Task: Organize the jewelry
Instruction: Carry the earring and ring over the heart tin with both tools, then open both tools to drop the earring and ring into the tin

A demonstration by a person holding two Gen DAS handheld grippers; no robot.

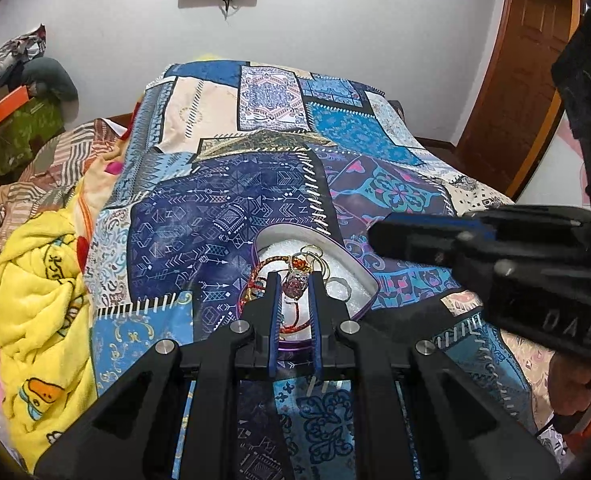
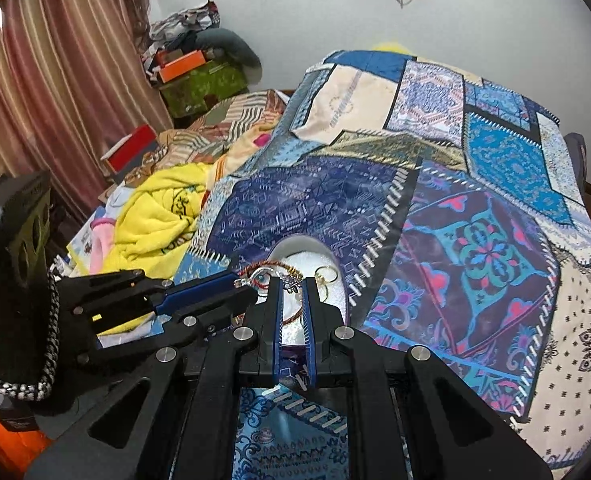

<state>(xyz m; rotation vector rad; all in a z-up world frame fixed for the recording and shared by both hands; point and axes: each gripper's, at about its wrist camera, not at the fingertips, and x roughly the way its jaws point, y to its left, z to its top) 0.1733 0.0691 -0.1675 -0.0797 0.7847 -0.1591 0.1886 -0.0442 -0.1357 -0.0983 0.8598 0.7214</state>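
A purple heart-shaped box [image 1: 369, 294] with white lining sits on the patchwork bedspread and holds a tangle of jewelry: a red cord bracelet [image 1: 261, 266], gold rings [image 1: 315, 252] and a purple-stone piece [image 1: 294, 285]. My left gripper [image 1: 294, 280] is over the box, its blue pads narrowly apart on either side of the purple-stone piece. My right gripper [image 2: 292, 286] is also over the box [image 2: 299, 250], jaws narrowly apart around a small silver charm [image 2: 291, 284]. The left gripper's fingers [image 2: 211, 290] reach in from the left in the right wrist view.
The patchwork bedspread [image 1: 223, 200] covers the bed. A crumpled yellow blanket [image 1: 35, 280] lies at the left. Boxes and clothes [image 2: 191, 68] are stacked by the striped curtain [image 2: 55, 80]. A wooden door [image 1: 523, 80] stands at the right.
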